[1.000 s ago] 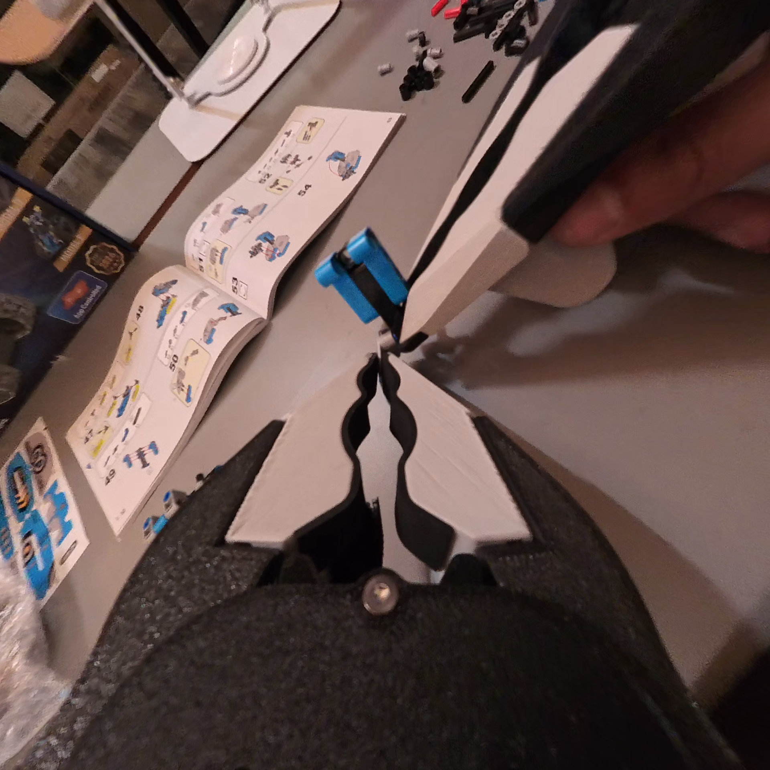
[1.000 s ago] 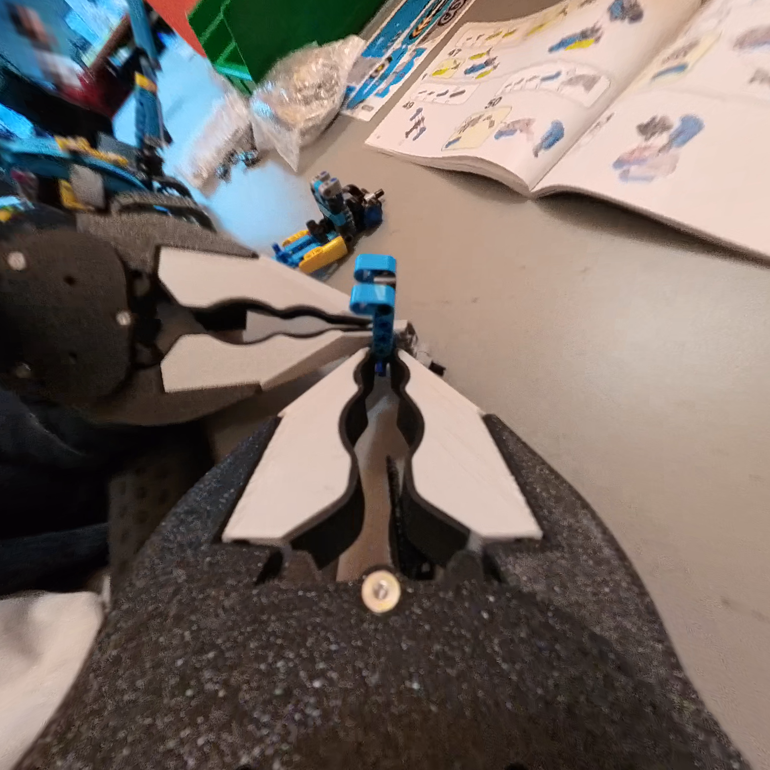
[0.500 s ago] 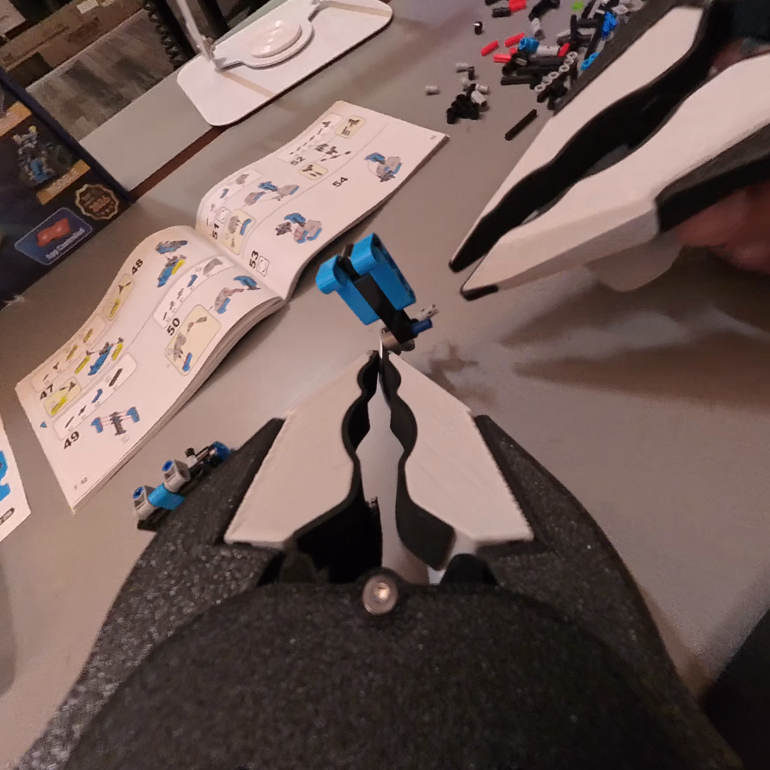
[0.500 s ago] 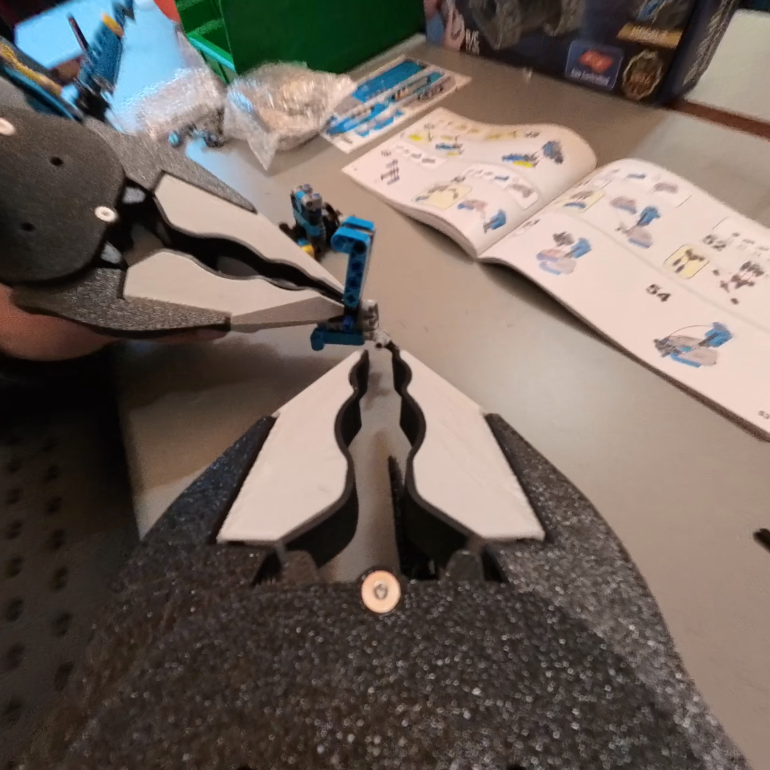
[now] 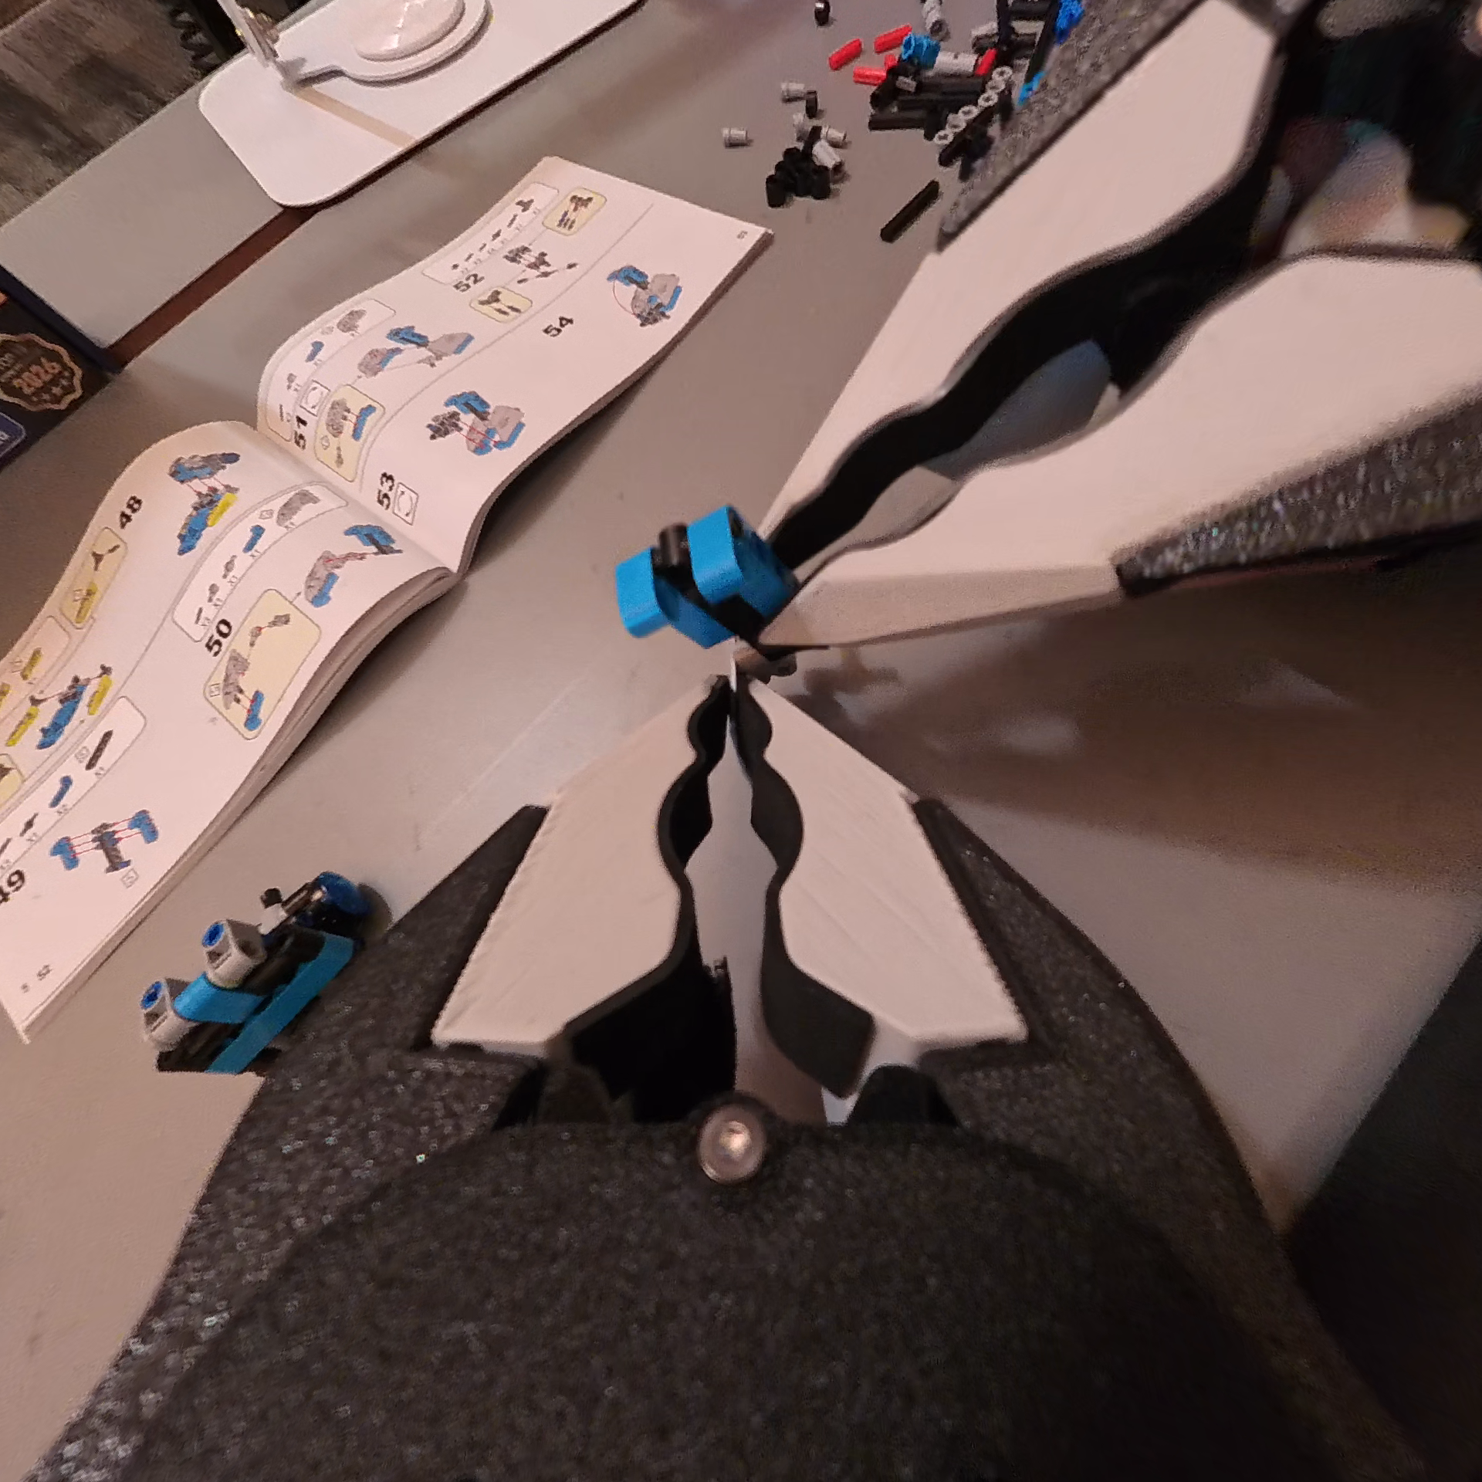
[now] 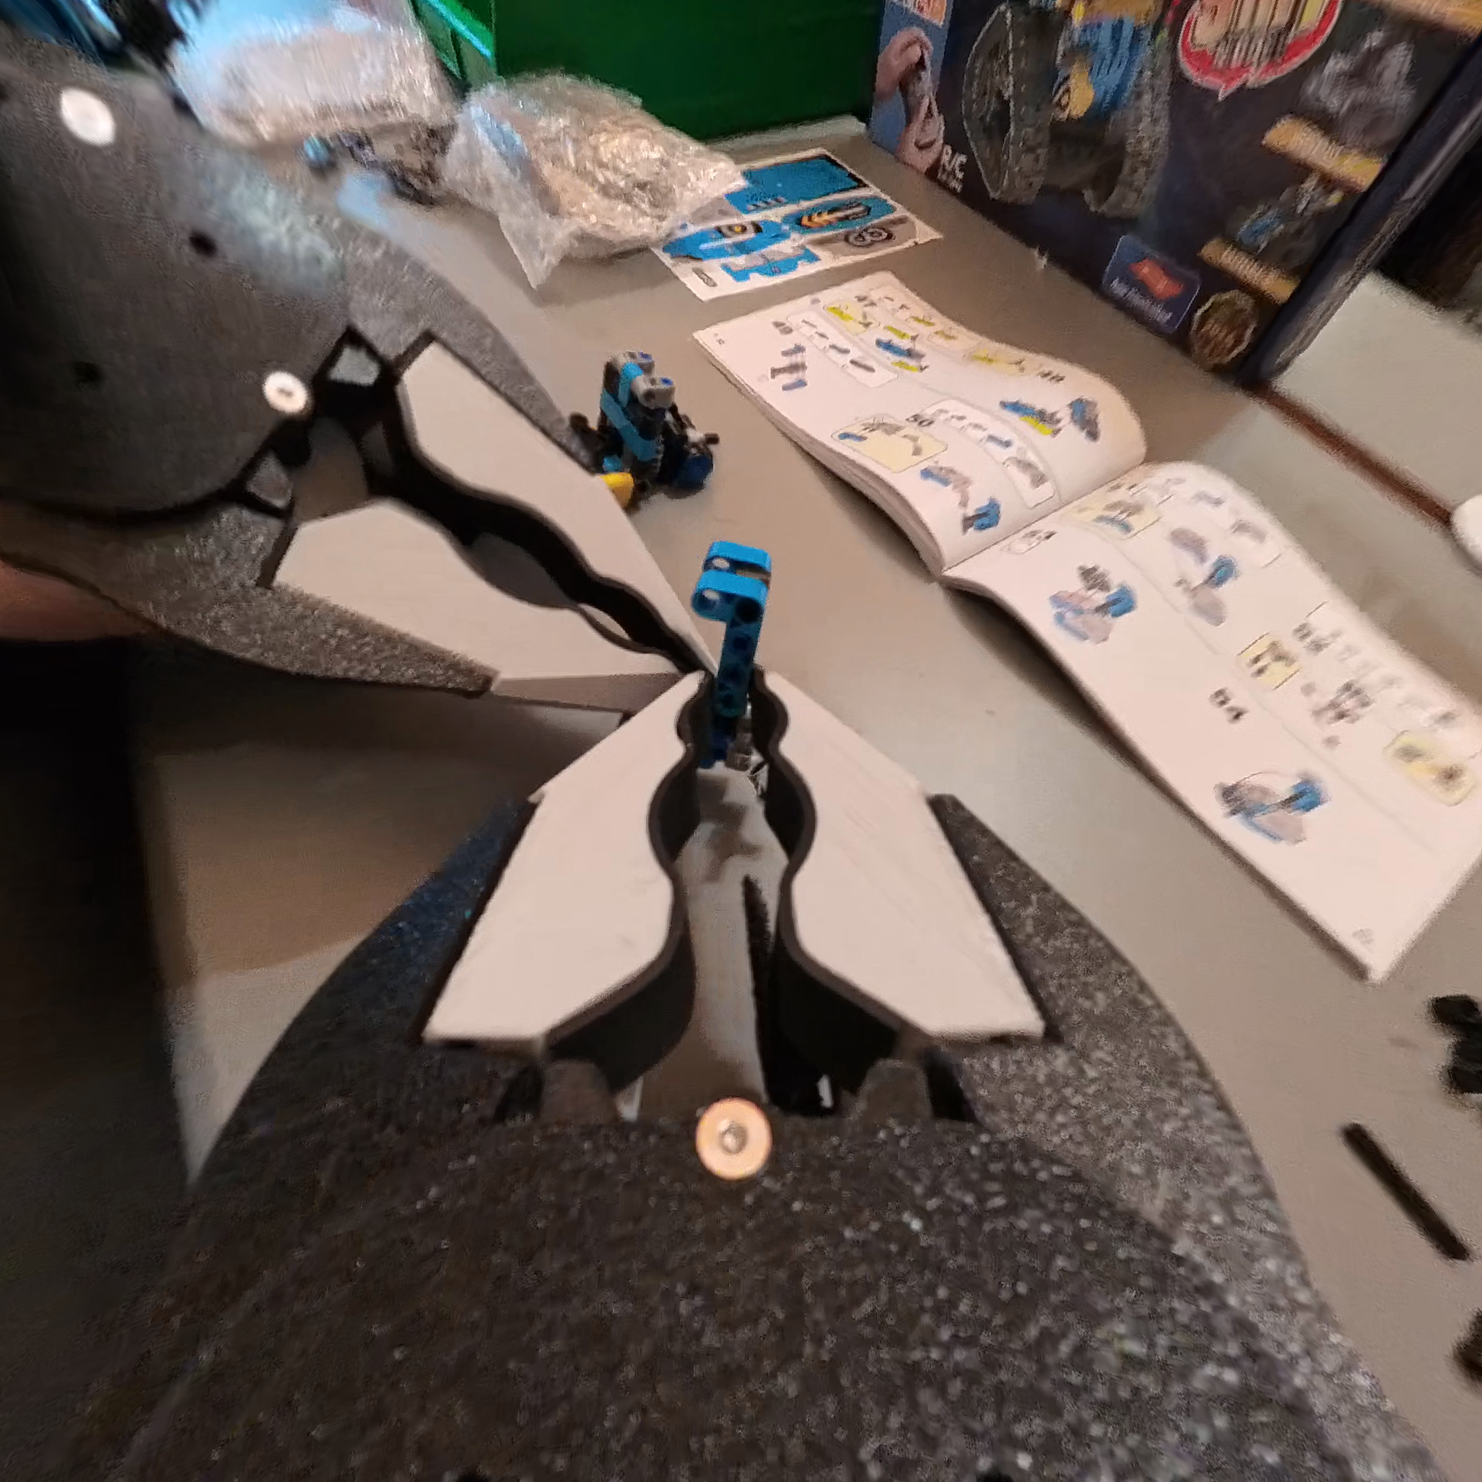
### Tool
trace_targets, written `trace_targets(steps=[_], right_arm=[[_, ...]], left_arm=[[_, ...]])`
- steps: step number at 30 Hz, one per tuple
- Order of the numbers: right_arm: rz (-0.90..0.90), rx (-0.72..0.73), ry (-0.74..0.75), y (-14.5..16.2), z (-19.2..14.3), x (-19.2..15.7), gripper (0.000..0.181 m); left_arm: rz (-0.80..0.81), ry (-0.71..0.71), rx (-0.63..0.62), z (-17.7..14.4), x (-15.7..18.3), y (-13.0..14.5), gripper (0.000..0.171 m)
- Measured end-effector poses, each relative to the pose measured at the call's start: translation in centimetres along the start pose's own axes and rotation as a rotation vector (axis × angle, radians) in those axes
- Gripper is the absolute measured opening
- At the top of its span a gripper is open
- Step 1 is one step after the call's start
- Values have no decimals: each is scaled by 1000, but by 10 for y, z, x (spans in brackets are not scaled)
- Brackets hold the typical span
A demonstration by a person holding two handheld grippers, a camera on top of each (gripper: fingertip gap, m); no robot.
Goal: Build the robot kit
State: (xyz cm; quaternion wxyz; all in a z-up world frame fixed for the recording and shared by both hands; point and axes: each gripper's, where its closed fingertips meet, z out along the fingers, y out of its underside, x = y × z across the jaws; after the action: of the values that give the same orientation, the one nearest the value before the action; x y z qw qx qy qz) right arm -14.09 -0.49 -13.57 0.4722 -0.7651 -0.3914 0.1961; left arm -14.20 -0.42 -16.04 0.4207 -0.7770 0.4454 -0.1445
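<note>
Left wrist view first: our left gripper (image 5: 731, 682) has its fingers pressed together on the small grey end of the blue piece (image 5: 702, 577), holding it up off the desk (image 5: 1123, 802). The right gripper (image 5: 774, 597) comes in from the right, its fingers closed around the same piece just above ours. The manual (image 5: 385, 481) lies open to the left, a small blue sub-build (image 5: 249, 978) sits near us, and loose parts (image 5: 906, 96) are scattered at the far end.

Right wrist view: the right gripper (image 6: 726, 706) pinches the lower part of the blue piece (image 6: 734, 625), which stands upright with the left gripper's tips touching it from the left. Beyond are a sticker sheet (image 6: 794, 224), a plastic bag (image 6: 585, 168) and the box (image 6: 1163, 160).

Progress-wise, only small bits are built; plenty of parts are loose.
</note>
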Motion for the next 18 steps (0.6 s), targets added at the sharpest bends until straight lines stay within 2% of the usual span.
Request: trace_targets(steps=[1,6,13,18], right_arm=[[-12,-7,21,1,1,-1,7],[217,10,-71,2,0,5,7],[365,-8,-145,10,3,5,8],[367,33,-177,3,-4,2,13]], left_arm=[[2,0,-8,1,0,1,1],[-8,13,7,0,1,0,1],[-14,33,-20,3,3,6,1],[-4,-12,-14,0,-6,6,2]])
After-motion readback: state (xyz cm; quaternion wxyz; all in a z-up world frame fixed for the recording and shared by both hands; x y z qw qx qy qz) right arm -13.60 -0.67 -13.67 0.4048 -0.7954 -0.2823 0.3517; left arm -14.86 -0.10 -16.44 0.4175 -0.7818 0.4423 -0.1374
